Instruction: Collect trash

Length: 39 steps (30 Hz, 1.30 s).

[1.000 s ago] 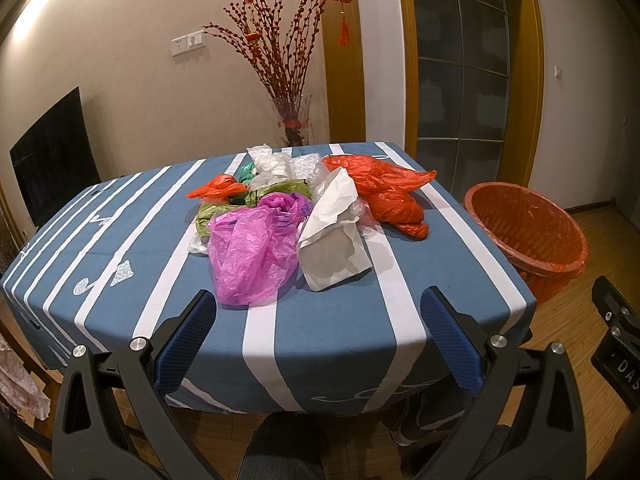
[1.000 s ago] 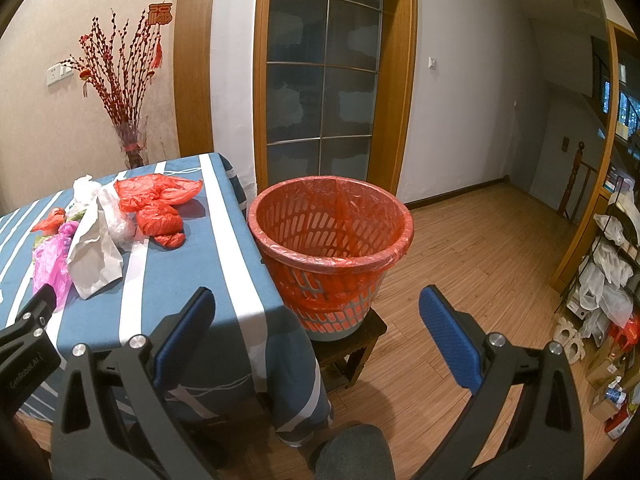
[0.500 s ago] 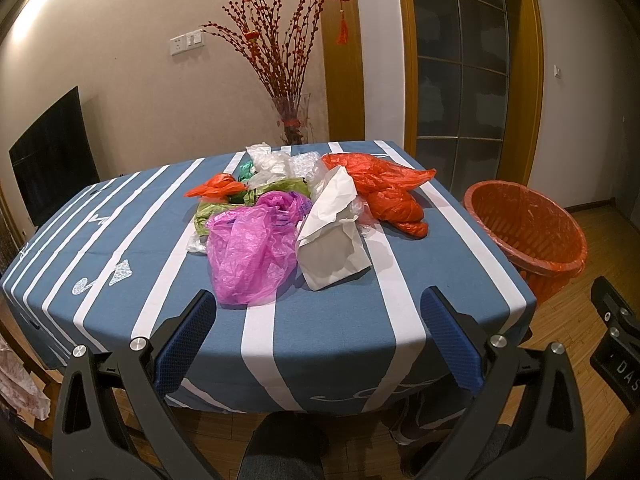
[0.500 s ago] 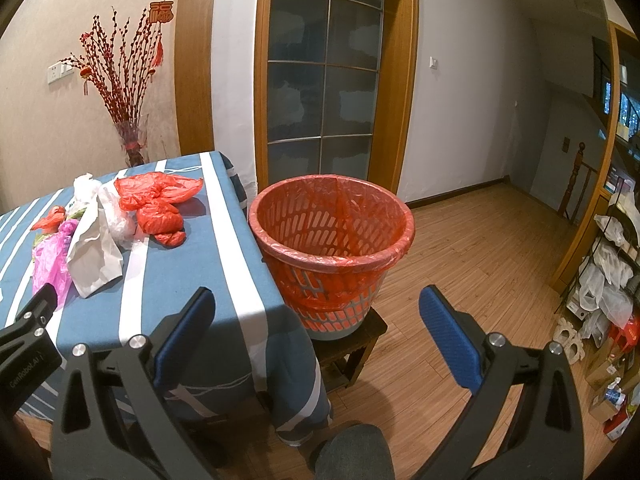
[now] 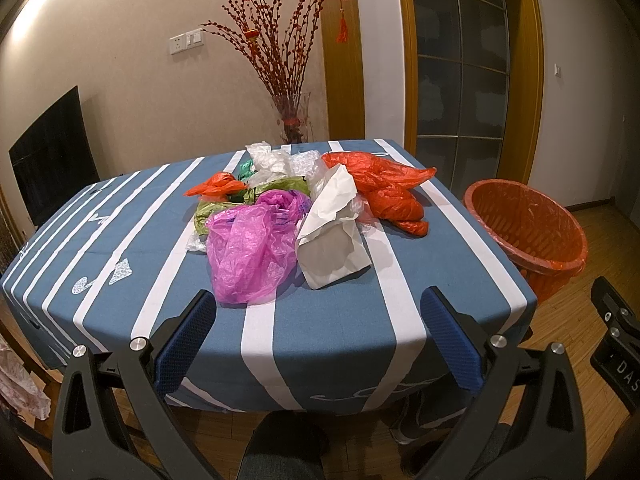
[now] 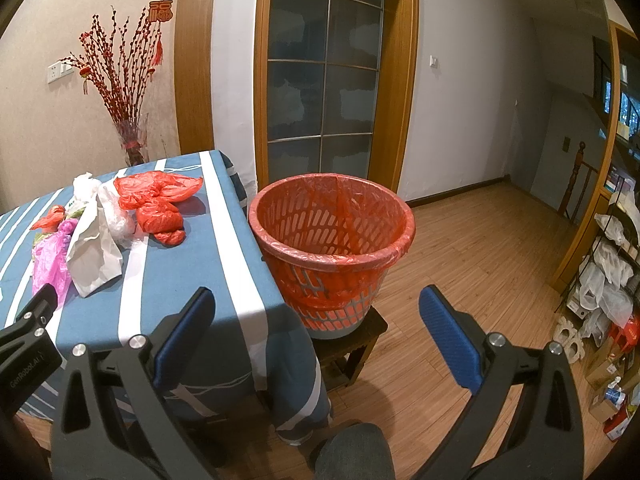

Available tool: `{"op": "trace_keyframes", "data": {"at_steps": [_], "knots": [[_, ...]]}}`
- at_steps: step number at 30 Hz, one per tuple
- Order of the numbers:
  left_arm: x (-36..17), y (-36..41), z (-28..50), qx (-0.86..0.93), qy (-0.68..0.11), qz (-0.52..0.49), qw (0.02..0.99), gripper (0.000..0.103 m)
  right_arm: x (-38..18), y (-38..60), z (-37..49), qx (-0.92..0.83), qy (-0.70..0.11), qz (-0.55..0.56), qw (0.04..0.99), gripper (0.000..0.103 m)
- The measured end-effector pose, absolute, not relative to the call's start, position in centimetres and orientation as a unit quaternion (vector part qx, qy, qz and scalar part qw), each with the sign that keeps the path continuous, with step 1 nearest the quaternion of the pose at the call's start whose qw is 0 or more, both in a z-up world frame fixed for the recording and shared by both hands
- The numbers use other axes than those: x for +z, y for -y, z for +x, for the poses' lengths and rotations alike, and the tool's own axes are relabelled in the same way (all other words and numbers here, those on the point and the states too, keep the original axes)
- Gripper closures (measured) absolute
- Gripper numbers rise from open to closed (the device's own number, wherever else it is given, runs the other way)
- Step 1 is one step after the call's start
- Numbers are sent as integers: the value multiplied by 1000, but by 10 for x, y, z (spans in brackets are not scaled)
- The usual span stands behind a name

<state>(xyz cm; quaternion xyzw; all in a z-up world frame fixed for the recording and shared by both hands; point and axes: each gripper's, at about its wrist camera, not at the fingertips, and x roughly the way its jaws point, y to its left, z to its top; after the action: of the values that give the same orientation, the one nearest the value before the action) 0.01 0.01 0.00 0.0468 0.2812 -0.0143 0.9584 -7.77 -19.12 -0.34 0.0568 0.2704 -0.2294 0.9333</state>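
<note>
Counter [image 5: 340, 320], blue cloth with white stripes; loose trash heaped mid-top: magenta bag [image 5: 252, 248], white paper bag [image 5: 332, 236], red bag [image 5: 384, 188], small orange bag [image 5: 218, 187], olive bag [image 5: 276, 188], clear film [image 5: 276, 162]. Red-lined bin [image 6: 332, 236] on a low stool [image 6: 352, 344] just beside the counter's right edge. Left hand-held gripper [image 5: 320, 304] spread wide, empty, short of the heap; right hand-held gripper [image 6: 316, 304] spread wide, empty, facing the bin.
</note>
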Motion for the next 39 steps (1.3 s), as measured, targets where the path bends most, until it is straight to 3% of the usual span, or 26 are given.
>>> {"op": "trace_keyframes", "data": {"at_steps": [39], "knots": [[-2,4,1,-13,-285,47,957,2,-6,194,-77,-230,-273,58,932,4]]}}
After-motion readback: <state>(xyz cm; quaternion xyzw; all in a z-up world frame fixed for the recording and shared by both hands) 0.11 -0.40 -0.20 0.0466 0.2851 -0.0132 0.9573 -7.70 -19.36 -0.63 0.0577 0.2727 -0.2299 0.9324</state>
